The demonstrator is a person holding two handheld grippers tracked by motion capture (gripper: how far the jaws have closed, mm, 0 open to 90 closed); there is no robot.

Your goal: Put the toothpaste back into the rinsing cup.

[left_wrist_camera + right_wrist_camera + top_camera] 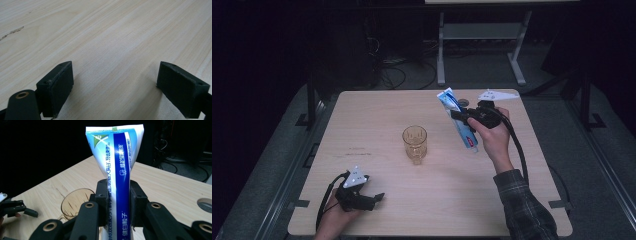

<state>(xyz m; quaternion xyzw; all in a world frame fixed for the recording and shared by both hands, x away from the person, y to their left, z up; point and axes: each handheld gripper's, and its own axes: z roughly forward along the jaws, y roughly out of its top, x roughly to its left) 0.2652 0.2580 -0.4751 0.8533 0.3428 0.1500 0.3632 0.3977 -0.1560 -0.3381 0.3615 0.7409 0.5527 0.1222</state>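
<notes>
1. The step in hand is judged to be the carrying of a toothpaste tube (458, 121) toward the amber glass cup (414, 144), most likely so that it can be stood in the cup.
2. The tube is held clear of the worktop (377, 115), above its far right part, by the right gripper (460, 116). In the right gripper view the jaws are seen closed on the tube's middle (117, 195), one on each flat side, with the crimped end up and the rest of the tube running down out of sight.
3. In the high view the tube is seen tilted, its crimped end away from the person and its lower end toward them. The cup stands upright near the middle of the worktop, well apart from the tube and to its left.
4. The next move is judged to call for the tube to be brought over the cup's mouth, turned nearer to upright, and lowered inside before the jaws are let go. A knock against the rim could tip the cup.
5. The right hand (492, 131) is raised, the forearm in a plaid sleeve (522, 205) coming in from the lower right.
6. The left gripper (374, 198) rests low at the near left of the worktop, held in the left hand (334, 215). Its jaws are spread wide with nothing between them, bare wood (112, 50) lying beneath.
</notes>
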